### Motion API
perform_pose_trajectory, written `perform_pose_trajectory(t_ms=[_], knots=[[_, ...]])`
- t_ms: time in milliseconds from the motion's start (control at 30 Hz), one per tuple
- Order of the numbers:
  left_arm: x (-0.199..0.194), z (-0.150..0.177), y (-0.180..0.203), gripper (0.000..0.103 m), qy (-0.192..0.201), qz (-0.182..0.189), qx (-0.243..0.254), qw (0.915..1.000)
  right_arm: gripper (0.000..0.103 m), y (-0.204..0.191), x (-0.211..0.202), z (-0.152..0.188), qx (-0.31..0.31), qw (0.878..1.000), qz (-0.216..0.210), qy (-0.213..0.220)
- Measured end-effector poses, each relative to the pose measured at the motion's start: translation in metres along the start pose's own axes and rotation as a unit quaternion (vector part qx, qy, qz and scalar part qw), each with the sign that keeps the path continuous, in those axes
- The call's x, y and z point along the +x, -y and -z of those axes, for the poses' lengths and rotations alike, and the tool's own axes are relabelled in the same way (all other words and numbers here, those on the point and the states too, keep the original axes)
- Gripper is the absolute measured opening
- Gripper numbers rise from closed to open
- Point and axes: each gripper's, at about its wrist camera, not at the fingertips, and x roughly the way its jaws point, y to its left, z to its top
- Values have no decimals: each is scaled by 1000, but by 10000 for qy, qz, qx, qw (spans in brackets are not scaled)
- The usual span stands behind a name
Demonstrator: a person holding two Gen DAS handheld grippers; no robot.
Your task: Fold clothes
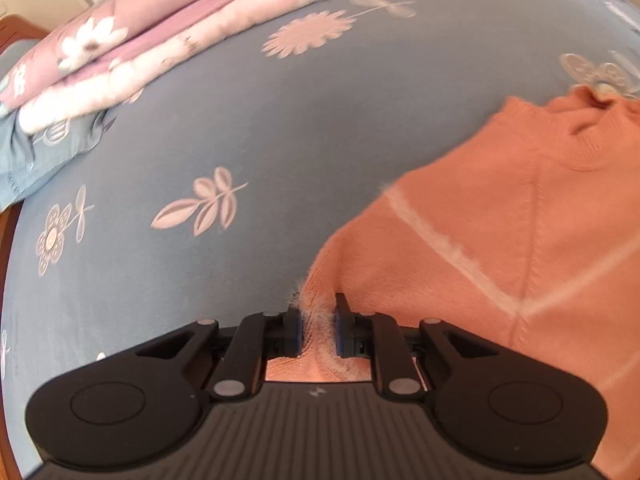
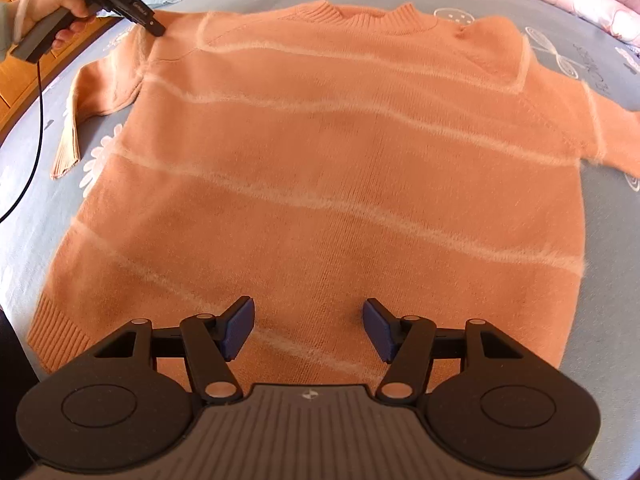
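Sweater (image 1: 500, 216), orange w/ pale fuzzy stripes, lay on the bed (image 1: 200, 140) in the left wrist view, collar toward the far side. Left tongs (image 1: 318, 330) were clenched on a fuzzy fold at the shoulder edge, pads pressing knit from both sides, fabric bunched between them. Grip at the edge made sense: that's the corner you'd lift to swing the sleeve side over the body. Folded floral quilt (image 1: 120, 52) sat at the far end of the bed, well apart, so it left the work area free.

Right wrist view: same sweater (image 2: 320, 168) spread flat, front up, hem nearest the camera, collar away. Left sleeve was bent back on itself beside the body, cuff pointing toward the hem; right sleeve ran off toward the frame edge. Right tongs (image 2: 308, 328) stood released, pads wide apart over the lower body, nothing between them; whether they touched the knit I couldn't tell. Prob. waiting there, near the hem, to take the lower corner or pin the cloth while the other side moved. Person's hand (image 2: 60, 8) held the other tool at the far left shoulder, cable (image 2: 38, 120) trailing off the bed edge. Judging by the flat layout, folding had barely begun.
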Motion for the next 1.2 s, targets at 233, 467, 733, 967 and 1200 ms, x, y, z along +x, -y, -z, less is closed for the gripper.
perform_pose_trajectory(t_ms=[233, 467, 733, 967, 1200], knots=[[41, 11, 56, 21, -333, -838, 756, 9930, 65, -1, -22, 3, -24, 9998, 119, 130], [-60, 8, 48, 42, 376, -172, 866, 9954, 57, 26, -54, 8, 233, 9983, 199, 491], [-96, 51, 156, 63, 399, 2447, 1569, 9560, 28, 27, -25, -24, 417, 9970, 169, 631], [-43, 87, 130, 67, -112, 2115, 909, 9731, 37, 2, -32, -16, 361, 9975, 119, 599], [-67, 105, 121, 60, -138, 1559, 896, 9836, 37, 8, -37, 21, 719, 9968, 191, 283]])
